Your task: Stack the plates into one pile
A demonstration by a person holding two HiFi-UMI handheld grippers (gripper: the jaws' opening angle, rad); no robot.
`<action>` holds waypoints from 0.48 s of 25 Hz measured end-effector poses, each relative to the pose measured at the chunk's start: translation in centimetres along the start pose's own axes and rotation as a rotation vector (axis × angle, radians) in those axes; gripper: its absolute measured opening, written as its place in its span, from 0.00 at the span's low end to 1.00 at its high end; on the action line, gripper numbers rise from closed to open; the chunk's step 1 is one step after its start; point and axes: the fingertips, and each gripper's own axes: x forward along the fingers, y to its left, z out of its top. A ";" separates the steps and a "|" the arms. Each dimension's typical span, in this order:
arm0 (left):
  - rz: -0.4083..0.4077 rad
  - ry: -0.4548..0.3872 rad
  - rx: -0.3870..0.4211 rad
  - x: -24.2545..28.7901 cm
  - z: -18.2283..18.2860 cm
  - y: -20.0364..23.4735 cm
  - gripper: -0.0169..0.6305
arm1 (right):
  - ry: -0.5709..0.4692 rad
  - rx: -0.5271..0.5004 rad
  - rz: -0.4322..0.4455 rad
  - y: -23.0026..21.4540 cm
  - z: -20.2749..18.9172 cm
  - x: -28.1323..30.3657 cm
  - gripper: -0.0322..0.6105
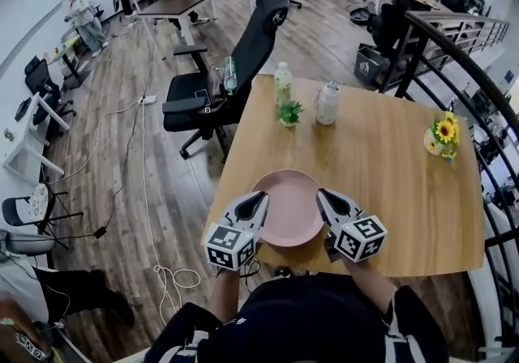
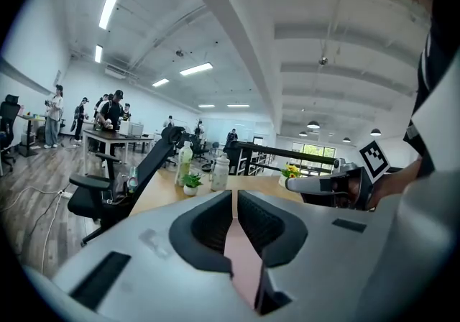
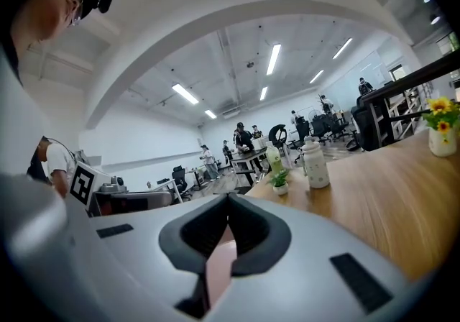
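Both edges of the pink plate [image 1: 288,209] are gripped close to us: fingers of our left gripper [image 1: 259,199] clamp its left rim, fingers of our right gripper [image 1: 325,196] its right rim, over the wooden surface [image 1: 381,171]. Farther off stand a small plant [image 1: 289,113] and two bottles [image 1: 327,104].

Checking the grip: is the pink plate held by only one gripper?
No, the left gripper and right gripper each clamp one edge of the pink plate.

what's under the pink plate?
Only the wooden table shows around the pink plate, held at its rim by left gripper and right gripper. Directly beneath is covered; another plate there can't be ruled out.
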 end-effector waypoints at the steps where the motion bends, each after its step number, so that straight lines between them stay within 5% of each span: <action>1: 0.001 0.000 0.001 0.0 0.1 0.0 0.08 | 0.001 -0.002 0.006 0.2 0.1 0.1 0.05; 12: 0.018 -0.010 -0.009 -0.4 0.1 0.9 0.08 | 0.007 -0.026 0.024 0.9 0.1 0.9 0.05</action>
